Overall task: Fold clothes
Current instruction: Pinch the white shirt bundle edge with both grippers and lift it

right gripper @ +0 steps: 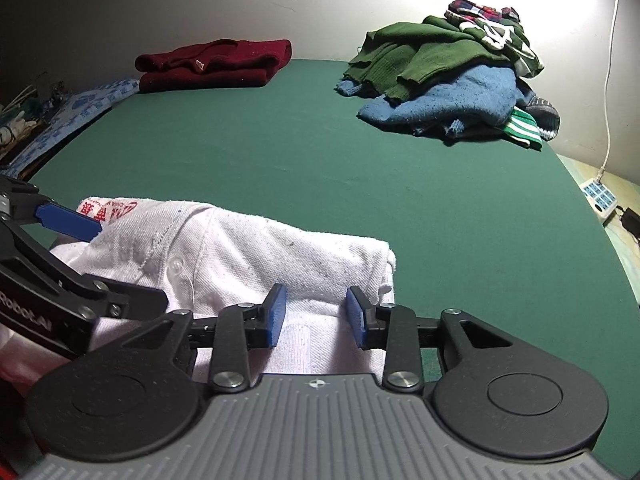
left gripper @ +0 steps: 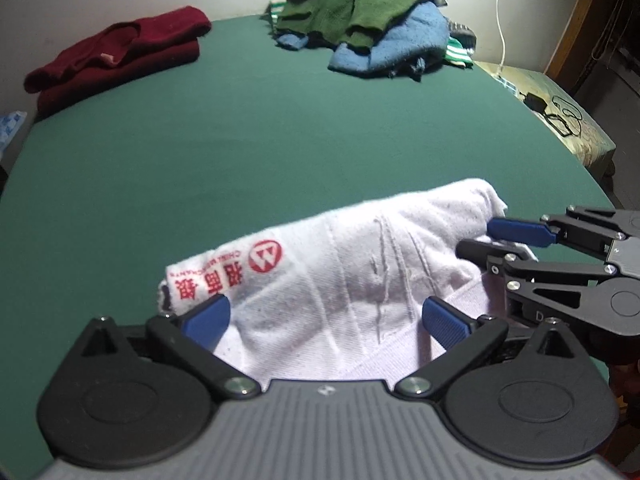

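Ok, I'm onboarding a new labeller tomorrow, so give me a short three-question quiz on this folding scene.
1. True or false: the white shirt with the red logo lies folded on the green table.
2. Which garment lies folded at the far left? A) blue sweater B) dark red sweater C) striped sock
3. Fill in: the left gripper has its jaws ____ over the shirt, pads clear of the cloth.

Key
1. True.
2. B, the dark red sweater; the unfolded pile is far right.
3. Open; the right gripper also stands open.
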Tool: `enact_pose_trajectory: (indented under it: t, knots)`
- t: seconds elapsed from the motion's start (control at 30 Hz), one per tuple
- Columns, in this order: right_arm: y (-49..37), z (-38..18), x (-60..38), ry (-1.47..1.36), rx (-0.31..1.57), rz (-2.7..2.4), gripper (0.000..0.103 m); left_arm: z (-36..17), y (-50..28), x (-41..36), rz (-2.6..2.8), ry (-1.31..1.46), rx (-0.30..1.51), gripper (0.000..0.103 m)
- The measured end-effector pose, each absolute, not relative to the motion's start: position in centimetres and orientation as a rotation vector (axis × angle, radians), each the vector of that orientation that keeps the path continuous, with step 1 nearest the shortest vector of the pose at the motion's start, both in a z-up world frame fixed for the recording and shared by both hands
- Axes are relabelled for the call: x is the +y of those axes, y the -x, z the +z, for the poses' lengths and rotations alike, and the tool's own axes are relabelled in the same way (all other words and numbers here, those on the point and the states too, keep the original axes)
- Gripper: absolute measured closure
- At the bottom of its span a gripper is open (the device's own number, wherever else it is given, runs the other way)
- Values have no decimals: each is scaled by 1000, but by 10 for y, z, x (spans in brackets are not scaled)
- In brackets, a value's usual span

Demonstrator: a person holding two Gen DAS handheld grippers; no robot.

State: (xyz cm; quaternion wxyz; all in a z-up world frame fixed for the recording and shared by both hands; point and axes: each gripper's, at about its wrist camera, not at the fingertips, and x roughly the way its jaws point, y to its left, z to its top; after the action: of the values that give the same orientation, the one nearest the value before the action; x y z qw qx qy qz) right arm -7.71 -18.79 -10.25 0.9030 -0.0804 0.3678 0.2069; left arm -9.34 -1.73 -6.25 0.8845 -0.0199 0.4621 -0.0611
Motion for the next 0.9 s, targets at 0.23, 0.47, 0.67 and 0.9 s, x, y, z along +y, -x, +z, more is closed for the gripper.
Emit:
enact_pose_trajectory:
  t: [0.23,0.47,0.67,0.9]
  knots:
    - [75,-79,-197,81,769,466,53,-58,93,16,47,81,987,1]
    - [72,-100,-186,129,834,491,43,-82,93,21,112,135,1053,1]
    - [70,-90,-193,64,874,478,41,-86,93,18,120,136,1057,1]
    - [74,-86,-211,86,853,447,42,-87,98,25,68,191,1040,1]
